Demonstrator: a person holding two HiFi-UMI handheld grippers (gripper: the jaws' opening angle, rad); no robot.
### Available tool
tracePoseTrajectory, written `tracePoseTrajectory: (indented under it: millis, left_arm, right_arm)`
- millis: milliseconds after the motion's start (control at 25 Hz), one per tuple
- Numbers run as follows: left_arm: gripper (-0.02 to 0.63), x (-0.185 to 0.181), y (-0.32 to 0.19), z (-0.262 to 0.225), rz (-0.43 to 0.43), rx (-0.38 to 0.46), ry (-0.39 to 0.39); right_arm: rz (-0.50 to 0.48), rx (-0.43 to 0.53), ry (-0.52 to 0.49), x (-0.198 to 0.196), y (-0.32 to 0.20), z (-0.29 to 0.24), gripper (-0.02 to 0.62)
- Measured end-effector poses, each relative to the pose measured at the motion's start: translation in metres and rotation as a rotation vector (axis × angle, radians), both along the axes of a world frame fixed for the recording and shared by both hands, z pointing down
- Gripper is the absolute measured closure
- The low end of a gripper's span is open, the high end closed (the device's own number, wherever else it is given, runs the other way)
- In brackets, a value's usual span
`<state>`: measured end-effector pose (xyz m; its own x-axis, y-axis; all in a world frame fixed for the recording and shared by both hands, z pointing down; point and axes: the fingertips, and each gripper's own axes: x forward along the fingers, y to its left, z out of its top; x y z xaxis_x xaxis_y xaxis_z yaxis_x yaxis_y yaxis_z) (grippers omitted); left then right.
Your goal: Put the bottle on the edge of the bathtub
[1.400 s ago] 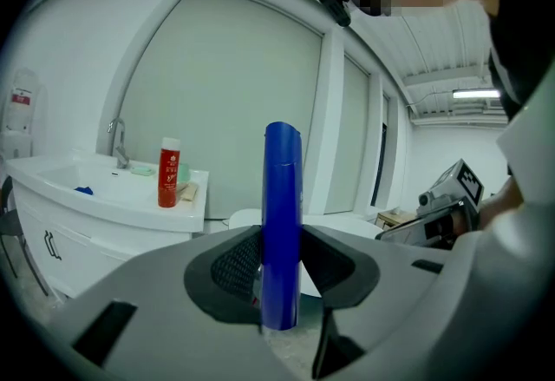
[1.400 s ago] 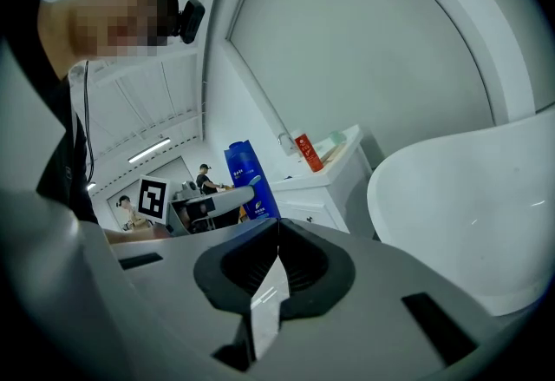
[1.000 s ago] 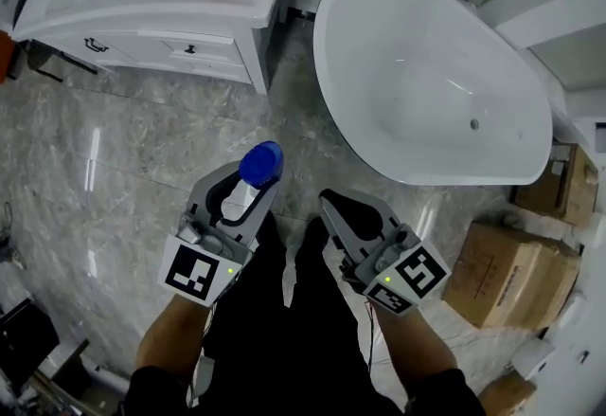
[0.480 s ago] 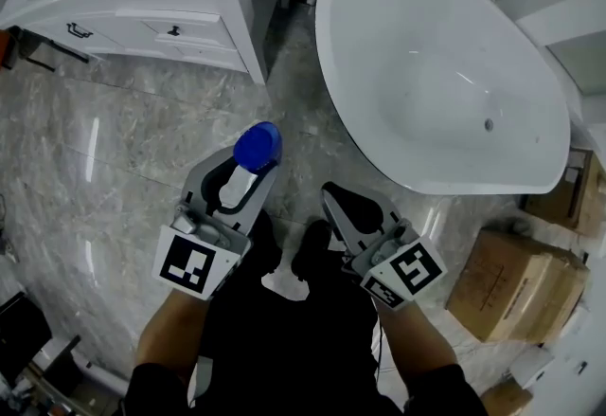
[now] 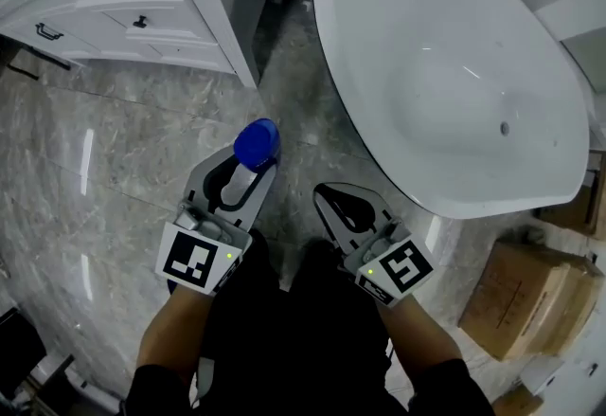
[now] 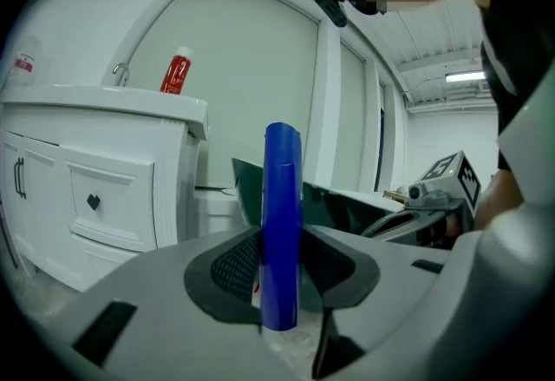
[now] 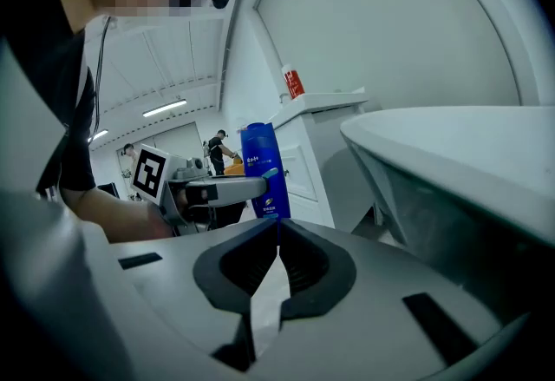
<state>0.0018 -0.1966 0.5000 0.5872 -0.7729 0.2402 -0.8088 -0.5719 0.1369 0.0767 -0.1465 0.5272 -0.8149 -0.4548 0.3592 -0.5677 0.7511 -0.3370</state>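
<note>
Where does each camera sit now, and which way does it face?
Head view: on the person's head, facing steeply down at floor, bathtub and vanity cabinet; forearms, left gripper and right gripper show.
Left gripper view: on the left gripper, along jaws clamped on the blue bottle, toward the vanity cabinet; right gripper at right.
Right gripper view: on the right gripper, along shut, empty jaws, bathtub at right.
Shared: all three show the blue bottle.

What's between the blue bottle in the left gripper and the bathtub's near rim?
Only bare marble floor, per the head view. The bottle sits clamped in the left gripper, with the bathtub to its right.
</note>
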Motion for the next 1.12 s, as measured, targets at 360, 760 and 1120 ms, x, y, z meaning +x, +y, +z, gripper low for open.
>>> tracePoseTrajectory:
  millis: [360, 760, 1120]
  left_arm:
    - [0.453, -0.006, -0.013, 0.106, -0.028, 0.034, -0.004]
    - [0.454, -0.025, -0.030, 0.159, -0.027, 0.038, -0.008]
    - [0.453, -0.048, -0.049, 0.184, 0.052, 0.127, -0.045]
  right_arm:
    - [-0.031, 0.060, -0.006, -0.024, -0.010, 0.102, 0.566]
    - [-0.027, 0.090, 0.002, -0.015, -0.009, 0.153, 0.566]
    - [-0.046, 0.027, 0.025, -0.016, 0.002, 0.198, 0.566]
